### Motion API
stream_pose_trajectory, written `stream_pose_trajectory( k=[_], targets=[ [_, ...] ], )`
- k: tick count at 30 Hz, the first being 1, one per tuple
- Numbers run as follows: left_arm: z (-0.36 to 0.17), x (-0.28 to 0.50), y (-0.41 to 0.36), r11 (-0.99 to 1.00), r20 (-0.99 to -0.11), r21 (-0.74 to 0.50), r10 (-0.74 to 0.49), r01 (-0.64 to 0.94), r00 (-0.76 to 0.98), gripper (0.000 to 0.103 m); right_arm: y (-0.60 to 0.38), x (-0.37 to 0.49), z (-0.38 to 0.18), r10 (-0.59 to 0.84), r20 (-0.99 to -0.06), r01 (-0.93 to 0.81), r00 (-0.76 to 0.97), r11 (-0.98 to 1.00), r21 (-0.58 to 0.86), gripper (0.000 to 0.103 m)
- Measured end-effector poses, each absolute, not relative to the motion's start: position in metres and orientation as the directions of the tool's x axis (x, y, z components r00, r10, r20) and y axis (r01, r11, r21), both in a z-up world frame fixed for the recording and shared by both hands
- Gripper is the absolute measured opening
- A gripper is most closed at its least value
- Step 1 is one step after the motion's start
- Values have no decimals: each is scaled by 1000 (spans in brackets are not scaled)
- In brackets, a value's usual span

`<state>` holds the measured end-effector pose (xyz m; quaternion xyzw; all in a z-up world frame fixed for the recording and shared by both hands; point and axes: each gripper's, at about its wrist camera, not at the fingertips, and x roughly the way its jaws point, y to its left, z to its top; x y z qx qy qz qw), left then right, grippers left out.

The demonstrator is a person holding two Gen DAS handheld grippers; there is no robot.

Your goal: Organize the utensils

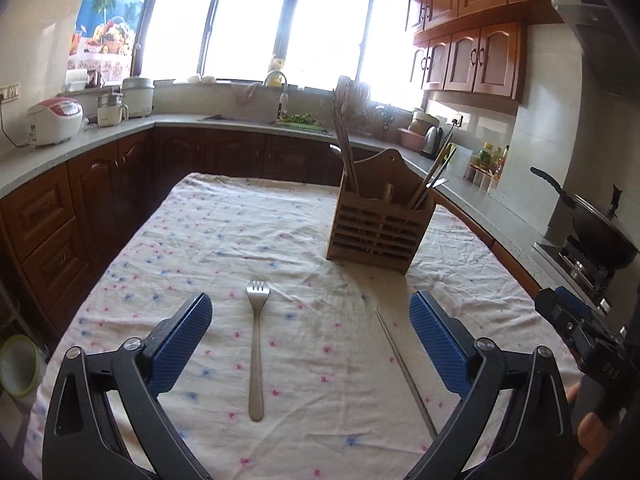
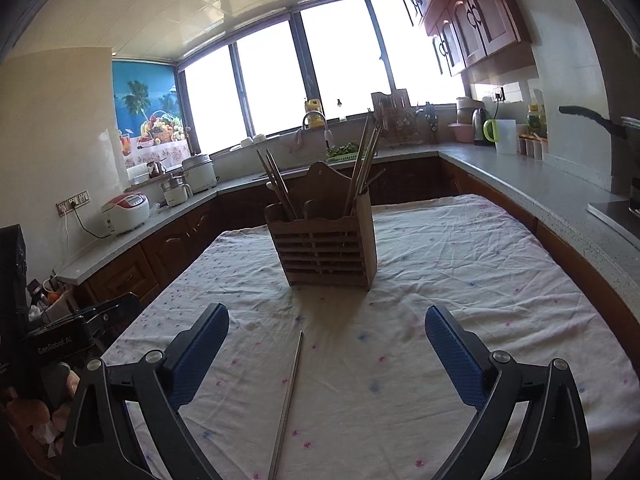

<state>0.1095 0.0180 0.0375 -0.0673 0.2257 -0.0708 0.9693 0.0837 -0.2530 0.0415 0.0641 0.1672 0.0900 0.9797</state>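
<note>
A metal fork [image 1: 256, 344] lies on the flowered tablecloth [image 1: 224, 240], tines pointing away, between the fingers of my left gripper [image 1: 311, 306], which is open with nothing in it. Thin metal chopsticks [image 1: 404, 368] lie to the fork's right, near the right finger. A slatted wooden utensil holder [image 1: 378, 226] with chopsticks and other utensils upright in it stands beyond. In the right wrist view the same holder [image 2: 326, 250] stands ahead, and the metal chopsticks [image 2: 289, 396] lie between the fingers of my open right gripper [image 2: 327, 318], nearer the left finger. Nothing is held.
The table sits inside a U-shaped kitchen counter [image 1: 100, 142] with wooden cabinets. A rice cooker [image 1: 54, 120] stands on the left, a wok [image 1: 600, 228] on the stove at the right. The other gripper's body [image 1: 580, 332] and a hand show at the left view's right edge.
</note>
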Motion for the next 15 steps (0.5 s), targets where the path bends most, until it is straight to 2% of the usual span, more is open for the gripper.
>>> stream_pose_trajectory(
  k=[2,5,15],
  targets=[
    [43,94,16,985,-385,-135,-150,105,911,103,-250,64,47,180,-255,-155,950,981,113,103],
    [41,82,13,990,-375,-96,-131,102,918,103,-246,45,44,161,-207,-150,965,986,67,103],
    [2,59,11,992,-430,-88,-120,91,895,103,-248,25,5,121,-284,-106,951,992,65,103]
  ],
)
